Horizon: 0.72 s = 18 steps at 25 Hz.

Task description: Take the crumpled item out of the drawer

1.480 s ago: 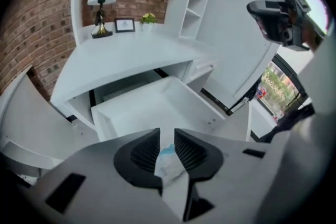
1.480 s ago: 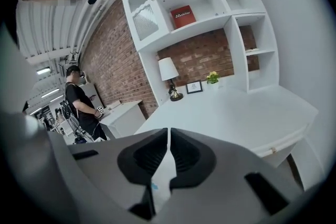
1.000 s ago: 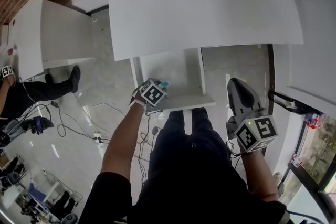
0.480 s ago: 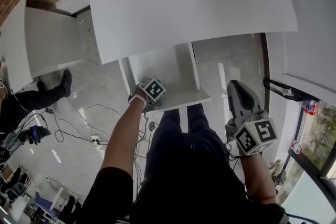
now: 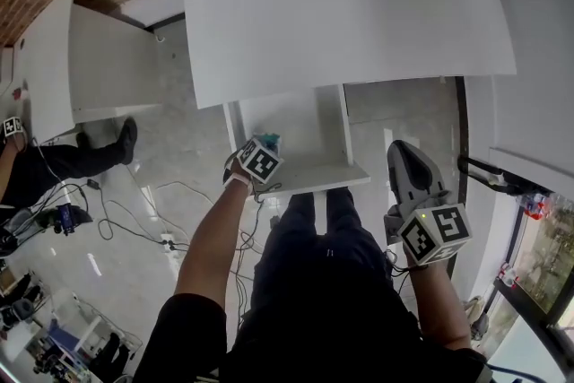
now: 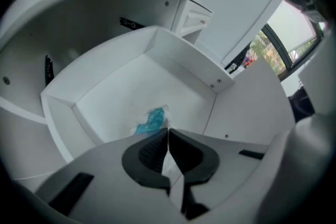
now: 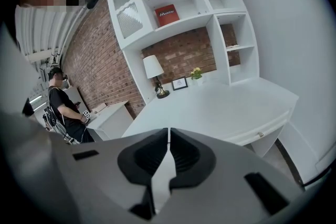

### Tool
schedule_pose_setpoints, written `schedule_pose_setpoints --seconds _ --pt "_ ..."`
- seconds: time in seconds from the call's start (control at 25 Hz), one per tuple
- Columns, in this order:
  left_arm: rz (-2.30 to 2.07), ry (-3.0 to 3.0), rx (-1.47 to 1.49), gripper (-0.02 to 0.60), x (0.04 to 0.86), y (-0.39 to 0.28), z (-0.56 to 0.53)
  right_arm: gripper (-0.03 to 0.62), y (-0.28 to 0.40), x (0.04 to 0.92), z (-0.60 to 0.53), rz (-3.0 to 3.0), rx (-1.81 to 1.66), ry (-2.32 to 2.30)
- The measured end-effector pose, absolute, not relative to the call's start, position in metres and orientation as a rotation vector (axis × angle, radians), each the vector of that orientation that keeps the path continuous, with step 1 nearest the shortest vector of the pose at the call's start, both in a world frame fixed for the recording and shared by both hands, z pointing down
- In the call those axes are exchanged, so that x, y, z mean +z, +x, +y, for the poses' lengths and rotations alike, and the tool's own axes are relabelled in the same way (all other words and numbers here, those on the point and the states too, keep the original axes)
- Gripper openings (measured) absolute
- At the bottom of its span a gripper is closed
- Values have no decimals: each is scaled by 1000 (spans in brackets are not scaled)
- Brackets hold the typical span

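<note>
Count: one open drawer (image 6: 185, 56), one crumpled teal item (image 6: 151, 122) in it, two grippers. My left gripper (image 6: 168, 131) points steeply down into the drawer; its jaws have just closed and now meet, tips right at the near edge of the item, though I cannot tell whether a fold is pinched. The item lies on the drawer floor away from all walls with bare white floor around it. My right gripper (image 7: 168, 132) is clenched on nothing, held well off to the right, clear of the drawer and of the desk (image 5: 341, 4) edge.
</note>
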<state>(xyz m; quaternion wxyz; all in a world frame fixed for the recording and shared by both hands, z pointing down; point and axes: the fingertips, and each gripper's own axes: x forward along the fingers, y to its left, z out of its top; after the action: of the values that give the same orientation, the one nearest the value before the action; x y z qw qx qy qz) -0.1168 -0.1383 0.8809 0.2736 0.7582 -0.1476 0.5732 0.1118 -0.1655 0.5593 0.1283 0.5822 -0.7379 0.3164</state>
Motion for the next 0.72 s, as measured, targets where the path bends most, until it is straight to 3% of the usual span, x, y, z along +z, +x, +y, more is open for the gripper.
schedule_pose_setpoints --seconds 0.72 --pt "-898 2286 1102 17 705 -111 -179 0 97 503 -170 -2321 780 1599"
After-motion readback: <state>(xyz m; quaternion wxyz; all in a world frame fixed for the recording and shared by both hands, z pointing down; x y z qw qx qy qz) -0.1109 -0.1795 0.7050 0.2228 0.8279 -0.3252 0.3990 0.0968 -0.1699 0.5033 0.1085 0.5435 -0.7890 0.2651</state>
